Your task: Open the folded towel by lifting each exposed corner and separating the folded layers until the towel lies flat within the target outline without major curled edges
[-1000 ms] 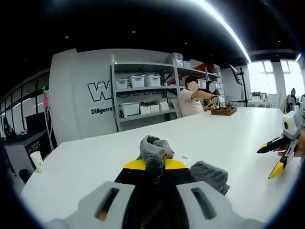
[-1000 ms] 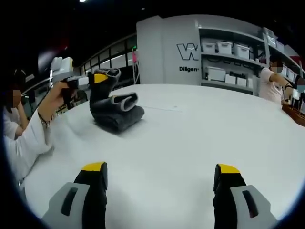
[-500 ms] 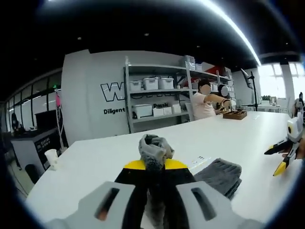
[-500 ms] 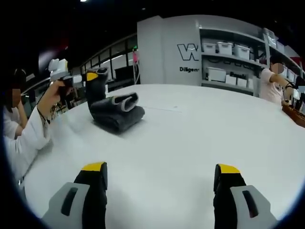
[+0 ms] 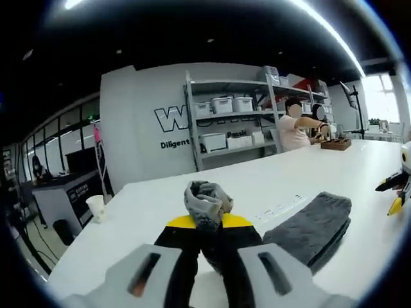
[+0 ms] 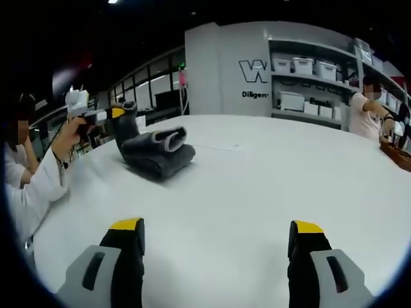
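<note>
Towel (image 5: 204,200) corner pinched in left gripper (image 5: 207,223)

**Soft cloth on a smooth white bench**

A grey towel (image 6: 158,156) of thick, nubbly terry cloth lies on a smooth, faintly glossy white bench (image 6: 257,192). The claws' (image 6: 215,240) tips look like matt black-and-yellow plastic; far shelving (image 5: 231,119) appears grey metal.

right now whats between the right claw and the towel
Nothing: in the right gripper view, bare white table runs from the open right claw to the folded towel.
</note>
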A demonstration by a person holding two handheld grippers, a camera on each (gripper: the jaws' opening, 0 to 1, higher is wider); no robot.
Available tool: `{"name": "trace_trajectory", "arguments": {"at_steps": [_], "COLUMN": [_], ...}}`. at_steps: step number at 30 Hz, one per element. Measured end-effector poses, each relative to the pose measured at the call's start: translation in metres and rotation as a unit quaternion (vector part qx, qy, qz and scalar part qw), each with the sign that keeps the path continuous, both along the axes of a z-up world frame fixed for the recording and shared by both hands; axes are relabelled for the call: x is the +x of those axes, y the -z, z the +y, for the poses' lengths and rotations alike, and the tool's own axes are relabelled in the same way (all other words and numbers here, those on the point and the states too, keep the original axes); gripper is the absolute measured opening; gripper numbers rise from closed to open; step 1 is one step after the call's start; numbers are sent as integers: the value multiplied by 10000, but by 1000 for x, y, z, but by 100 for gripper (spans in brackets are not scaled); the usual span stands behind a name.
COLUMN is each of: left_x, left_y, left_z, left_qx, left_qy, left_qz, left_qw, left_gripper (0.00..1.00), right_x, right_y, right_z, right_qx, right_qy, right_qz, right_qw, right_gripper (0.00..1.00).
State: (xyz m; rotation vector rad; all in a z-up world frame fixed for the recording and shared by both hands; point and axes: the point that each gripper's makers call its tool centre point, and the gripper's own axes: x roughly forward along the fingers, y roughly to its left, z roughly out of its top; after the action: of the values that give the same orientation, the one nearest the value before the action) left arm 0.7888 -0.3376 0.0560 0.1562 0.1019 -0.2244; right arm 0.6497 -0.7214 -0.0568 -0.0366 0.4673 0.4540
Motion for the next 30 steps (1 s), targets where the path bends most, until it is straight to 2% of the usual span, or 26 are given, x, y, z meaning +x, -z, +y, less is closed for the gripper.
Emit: {"name": "trace_trajectory", "arguments": {"at_steps": [6, 9, 15, 30], "left_x": [-1, -3, 2, 6], "left_y": [11, 24, 38, 66], "left_z": [19, 29, 50, 68], "left_qx": [7, 110, -15, -265], "left_qy": [-123, -195, -276, -466], "left_qz": [66, 106, 259, 585], "left_qw": [9999, 9997, 9993, 9968], "left_gripper": [8, 8, 8, 8], "right_x": [-1, -1, -1, 0], "right_y": [0, -2, -1, 5], "right_z": [2, 3, 0, 4], "right_qx": [-1, -4, 15, -141], "right_qy": [-25, -31, 25, -20], "right_qz": [-7, -40, -42, 45], "right_qw": [10000, 10000, 10000, 9999], "right_gripper": [92, 93, 92, 92]}}
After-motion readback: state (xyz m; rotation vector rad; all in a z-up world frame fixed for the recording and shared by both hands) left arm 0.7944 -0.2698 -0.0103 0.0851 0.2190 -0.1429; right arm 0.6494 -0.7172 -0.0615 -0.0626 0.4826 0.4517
